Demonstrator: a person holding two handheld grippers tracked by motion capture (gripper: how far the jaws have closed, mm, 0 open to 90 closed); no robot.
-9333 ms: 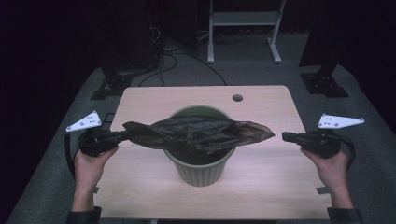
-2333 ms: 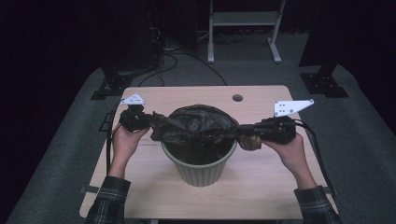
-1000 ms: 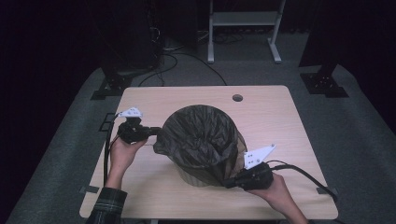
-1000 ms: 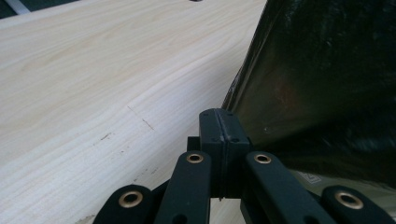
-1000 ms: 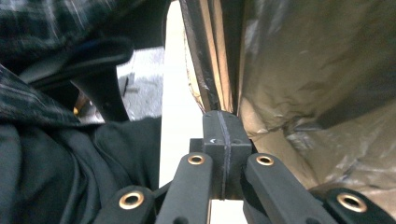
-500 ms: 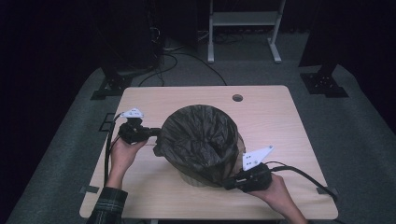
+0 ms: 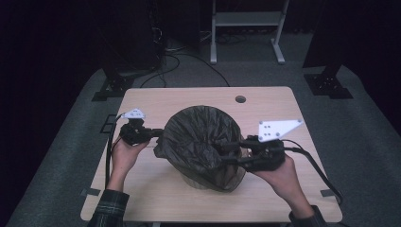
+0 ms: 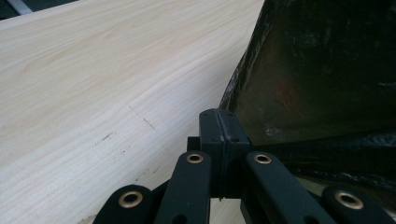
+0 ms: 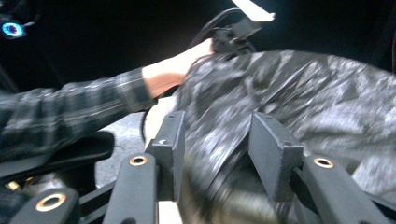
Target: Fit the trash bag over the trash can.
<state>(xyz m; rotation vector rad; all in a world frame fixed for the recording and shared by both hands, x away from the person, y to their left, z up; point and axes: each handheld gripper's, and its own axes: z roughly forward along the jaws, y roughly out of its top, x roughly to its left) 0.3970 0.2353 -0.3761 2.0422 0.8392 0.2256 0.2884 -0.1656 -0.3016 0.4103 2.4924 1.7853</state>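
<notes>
A black trash bag (image 7: 201, 142) is stretched over a green bin (image 7: 198, 182) that stands in the middle of the counter (image 7: 265, 109), near the center of the high view. The bag hides almost all of the bin. Just a bit of green peeks out at the bottom.

The left gripper (image 7: 153, 133) is at the left side of the bag. Its fingers (image 8: 219, 135) are clenched tight on the edge of the bag, and in the left gripper view the shiny black plastic runs right into them. The hand behind it sits at the left of the high view.

The right gripper (image 7: 227, 153) is at the lower right of the bag. Its fingers (image 9: 273, 149) have just been opening. In the right gripper view they stand apart, with the crinkly bag between them, but they do not press on it. That view is blurry, so the gripper looks to be on the move.

What could go wrong? The right side of the bag is now free. If the left gripper pulls too hard, the bag could slide back off the rim on the right. The bin looks light, so a strong tug could also tip it or drag it across the counter. The thin plastic could rip where the left fingers pinch it. The open right fingers could also catch a fold of the bag and lift it off.
</notes>
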